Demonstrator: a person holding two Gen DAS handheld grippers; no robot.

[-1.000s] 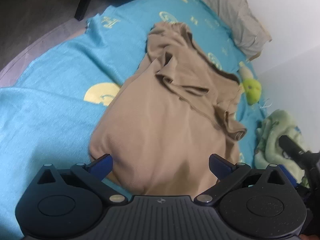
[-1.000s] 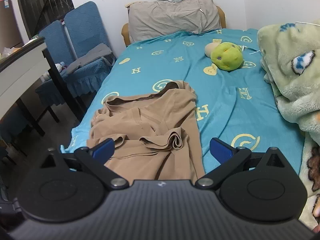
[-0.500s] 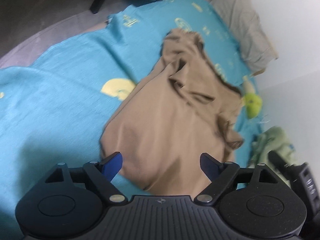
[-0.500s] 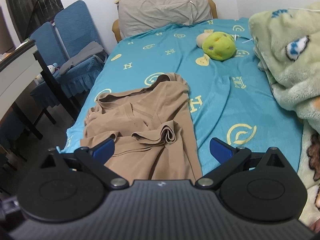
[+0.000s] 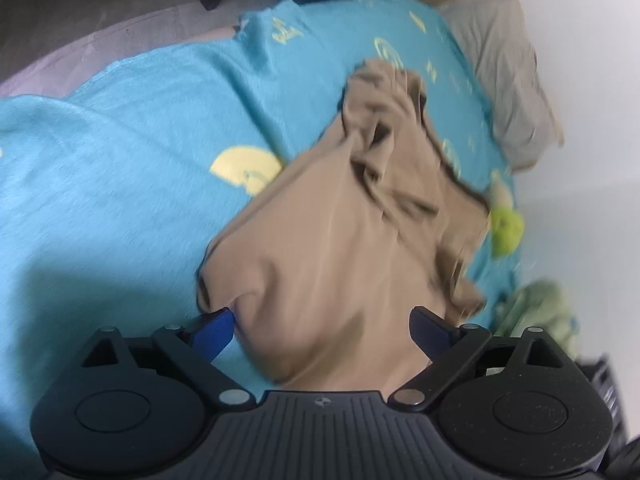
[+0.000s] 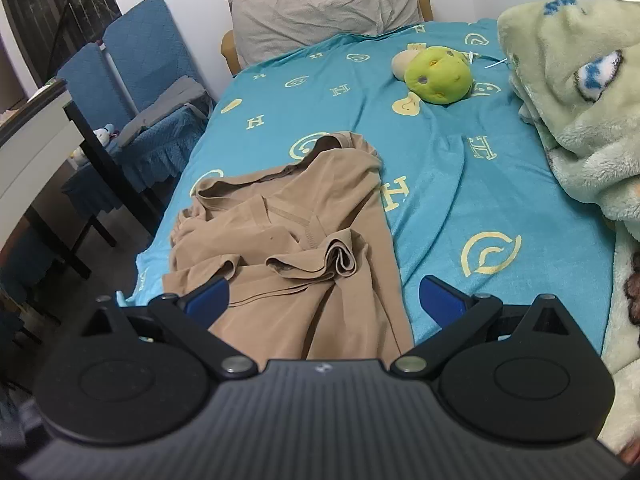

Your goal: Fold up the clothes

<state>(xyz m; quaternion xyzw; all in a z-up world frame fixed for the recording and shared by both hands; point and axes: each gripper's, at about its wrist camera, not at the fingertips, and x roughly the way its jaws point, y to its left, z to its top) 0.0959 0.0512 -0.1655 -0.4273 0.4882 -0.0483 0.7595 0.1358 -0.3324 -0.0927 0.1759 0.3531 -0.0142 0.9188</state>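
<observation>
Tan shirt (image 6: 288, 248) lies crumpled on the teal bedsheet (image 6: 460, 208), left-of-centre in the right wrist view, collar and sleeves bunched in the middle, near hem toward both grippers.

Left gripper (image 5: 322, 328): jaws wide and opening, near hem between them, left pad just at a cloth fold; no pinch. Right gripper (image 6: 324, 300): spread wide, empty, hanging over the near hem.

Step as I read it: grab the hem corners to spread the shirt flat before folding. Go for a single layer at each corner, avoid the bunched sleeve (image 6: 320, 264), pull outward evenly.

Room: sheet is bare right of the shirt up to the green blanket (image 6: 580, 100). Left side is tight, bed edge (image 6: 152, 256) is just beside the cloth. Plush toy (image 6: 438, 76) and pillow (image 6: 320, 8) well apart at the head.
</observation>
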